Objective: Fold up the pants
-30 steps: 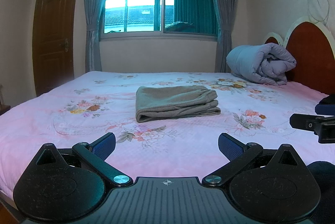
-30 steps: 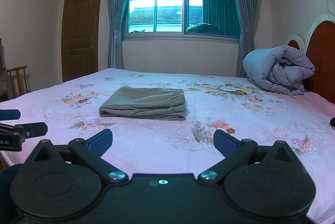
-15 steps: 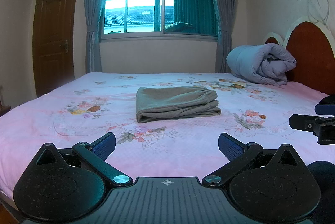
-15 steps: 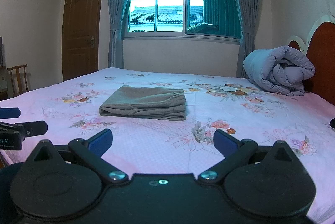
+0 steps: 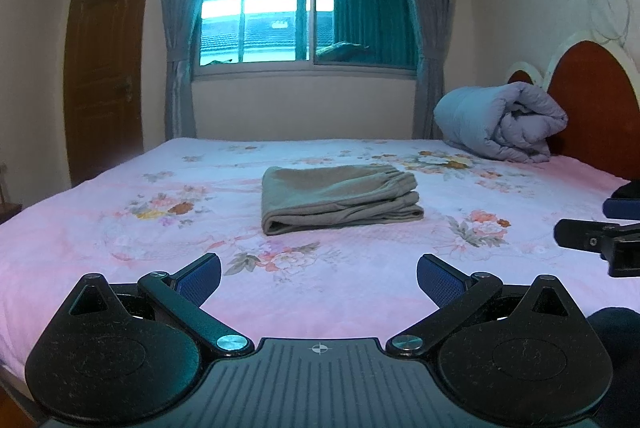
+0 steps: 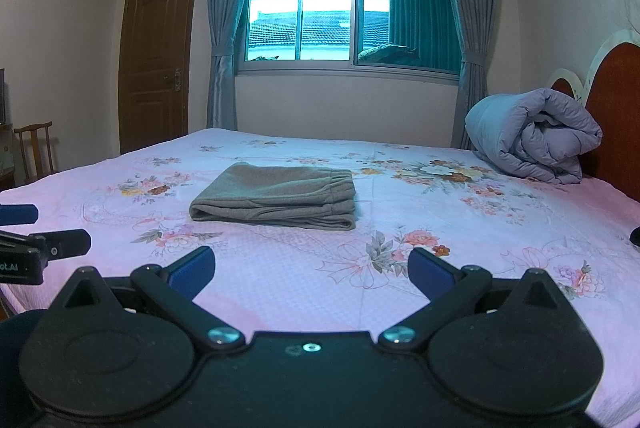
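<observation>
My left hand-held gripper (image 5: 319,278) and right hand-held gripper (image 6: 311,272) both hang spread and empty over the near edge of the bed (image 5: 400,288). Well ahead of them, the pants (image 5: 338,197) lie in a neat folded stack. I judge folding finished; next needs only pulling away.
</observation>
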Demonstrator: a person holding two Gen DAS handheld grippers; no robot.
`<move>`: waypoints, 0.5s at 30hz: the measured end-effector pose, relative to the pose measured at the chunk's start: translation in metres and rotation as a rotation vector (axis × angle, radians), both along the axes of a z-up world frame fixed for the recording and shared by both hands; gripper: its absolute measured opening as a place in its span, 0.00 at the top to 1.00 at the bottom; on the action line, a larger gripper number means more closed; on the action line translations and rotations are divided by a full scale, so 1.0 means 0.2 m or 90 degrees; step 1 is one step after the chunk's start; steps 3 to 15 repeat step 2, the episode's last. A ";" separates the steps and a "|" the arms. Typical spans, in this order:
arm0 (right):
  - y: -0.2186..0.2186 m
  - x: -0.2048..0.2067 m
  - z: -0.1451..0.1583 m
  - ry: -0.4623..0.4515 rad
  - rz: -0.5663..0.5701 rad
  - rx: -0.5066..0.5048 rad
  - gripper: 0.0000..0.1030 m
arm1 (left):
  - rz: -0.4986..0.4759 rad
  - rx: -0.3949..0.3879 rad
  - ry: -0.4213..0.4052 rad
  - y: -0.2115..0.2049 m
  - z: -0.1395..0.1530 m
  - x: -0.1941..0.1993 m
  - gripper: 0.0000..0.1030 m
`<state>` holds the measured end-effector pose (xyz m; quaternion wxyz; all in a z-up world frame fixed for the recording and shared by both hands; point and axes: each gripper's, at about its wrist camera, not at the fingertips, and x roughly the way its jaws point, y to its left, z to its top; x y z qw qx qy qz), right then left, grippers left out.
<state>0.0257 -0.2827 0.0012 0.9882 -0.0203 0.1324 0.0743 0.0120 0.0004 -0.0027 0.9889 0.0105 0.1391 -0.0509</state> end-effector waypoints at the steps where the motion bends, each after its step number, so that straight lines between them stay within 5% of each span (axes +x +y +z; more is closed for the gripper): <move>1: 0.00 0.00 0.00 0.000 0.000 0.000 0.06 | -0.004 -0.001 0.002 0.00 0.00 0.00 0.00; 15: -0.01 0.00 0.00 0.000 0.000 0.000 0.06 | -0.005 -0.002 0.003 0.00 0.00 0.00 0.00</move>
